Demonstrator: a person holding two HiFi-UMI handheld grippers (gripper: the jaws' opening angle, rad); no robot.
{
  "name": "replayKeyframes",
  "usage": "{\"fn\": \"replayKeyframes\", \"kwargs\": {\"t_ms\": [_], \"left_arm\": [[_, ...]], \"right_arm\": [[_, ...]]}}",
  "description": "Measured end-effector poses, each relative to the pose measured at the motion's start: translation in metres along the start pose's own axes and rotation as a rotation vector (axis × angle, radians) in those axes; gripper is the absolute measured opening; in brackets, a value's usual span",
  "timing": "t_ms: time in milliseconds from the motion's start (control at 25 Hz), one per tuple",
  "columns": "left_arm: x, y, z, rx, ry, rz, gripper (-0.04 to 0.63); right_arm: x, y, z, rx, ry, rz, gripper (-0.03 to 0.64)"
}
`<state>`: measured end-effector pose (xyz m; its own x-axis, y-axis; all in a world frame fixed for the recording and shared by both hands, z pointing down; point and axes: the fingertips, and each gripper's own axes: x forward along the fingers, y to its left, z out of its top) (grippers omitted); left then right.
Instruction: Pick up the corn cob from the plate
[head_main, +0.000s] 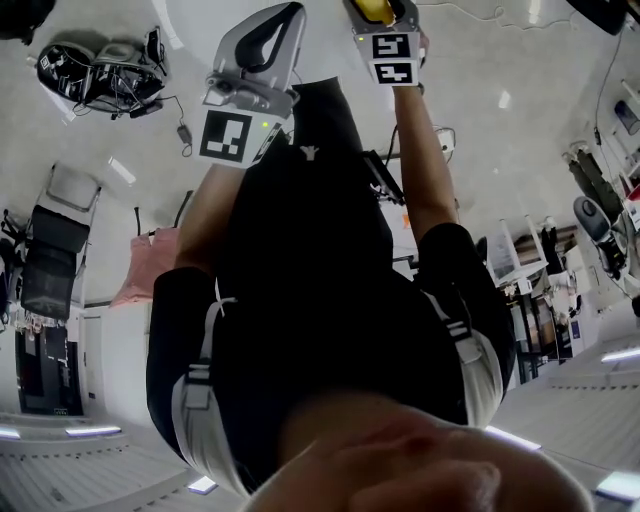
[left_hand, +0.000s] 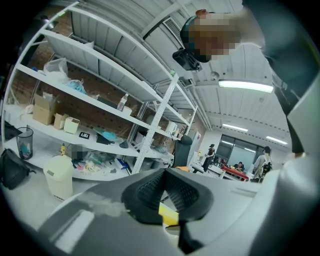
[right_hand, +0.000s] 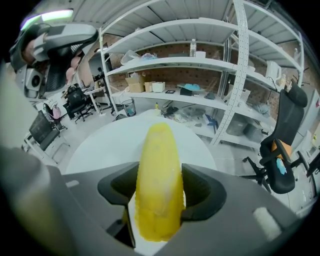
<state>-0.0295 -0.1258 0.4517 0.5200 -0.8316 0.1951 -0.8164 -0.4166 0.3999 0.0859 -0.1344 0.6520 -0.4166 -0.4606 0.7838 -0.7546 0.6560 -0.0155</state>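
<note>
The yellow corn cob (right_hand: 159, 180) stands lengthwise between the black pads of my right gripper (right_hand: 160, 186), which is shut on it. It is held in the air above a round white table (right_hand: 95, 145). In the head view that gripper (head_main: 385, 12) is at the top edge, with the corn cob (head_main: 373, 8) just showing. My left gripper (left_hand: 166, 172) is shut, its pads meeting at the tips with nothing between them. In the head view the left gripper (head_main: 283, 12) is raised beside the right one. I see no plate.
White metal shelves (right_hand: 200, 60) with boxes and clutter run along the brick wall. A black office chair (right_hand: 287, 145) stands at the right. A white lidded bin (left_hand: 59, 175) sits on the floor by the shelves. Several people (left_hand: 262, 160) are far off.
</note>
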Motion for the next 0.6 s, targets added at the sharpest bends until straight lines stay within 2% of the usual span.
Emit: {"fn": "replayKeyframes", "kwargs": {"t_ms": [600], "left_arm": [[-0.026,-0.007,0.051,0.064,-0.070,-0.028,0.002]], "right_arm": [[-0.036,0.014,0.043,0.003,-0.061,-0.052,0.267]]}}
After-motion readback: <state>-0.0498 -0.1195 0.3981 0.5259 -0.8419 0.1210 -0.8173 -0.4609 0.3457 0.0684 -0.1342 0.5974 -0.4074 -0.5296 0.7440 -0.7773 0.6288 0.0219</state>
